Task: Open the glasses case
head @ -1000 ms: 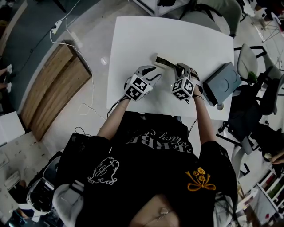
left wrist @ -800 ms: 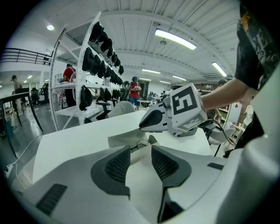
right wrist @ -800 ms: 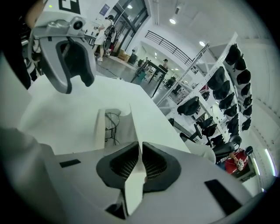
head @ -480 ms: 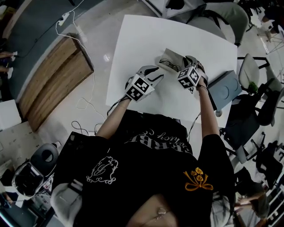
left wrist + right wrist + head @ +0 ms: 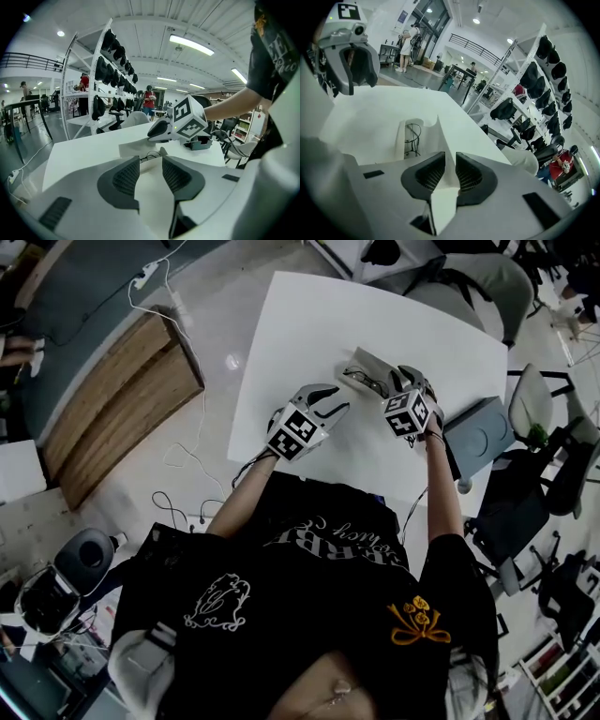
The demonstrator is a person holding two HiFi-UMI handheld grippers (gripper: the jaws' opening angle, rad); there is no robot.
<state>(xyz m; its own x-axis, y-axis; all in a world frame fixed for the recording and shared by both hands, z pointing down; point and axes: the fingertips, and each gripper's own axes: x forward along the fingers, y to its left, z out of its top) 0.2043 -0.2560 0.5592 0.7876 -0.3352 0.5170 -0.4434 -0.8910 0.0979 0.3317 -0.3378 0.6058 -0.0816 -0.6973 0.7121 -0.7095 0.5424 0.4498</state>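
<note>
A white glasses case point(image 5: 367, 363) lies open on the white table point(image 5: 300, 324), with dark-rimmed glasses point(image 5: 411, 135) inside it. Its lid flap point(image 5: 442, 136) stands up between the jaws of my right gripper point(image 5: 392, 382) point(image 5: 450, 161). These jaws have just been opening, and the pads stand slightly apart on either side of the thin flap. My left gripper point(image 5: 337, 404) point(image 5: 150, 161) hovers open just short of the case point(image 5: 136, 149), with nothing between its pads. The left gripper view also shows the right gripper point(image 5: 157, 132) over the case.
A grey box point(image 5: 480, 426) sits on the table's right corner, close to my right hand. Office chairs point(image 5: 530, 395) stand past that side. A wooden bench point(image 5: 117, 399) and a white cable point(image 5: 187, 470) are on the floor at the left.
The case lid has gone from nearly down to raised, with my right gripper moving a little away and to the right with it. My left gripper has stayed put.
</note>
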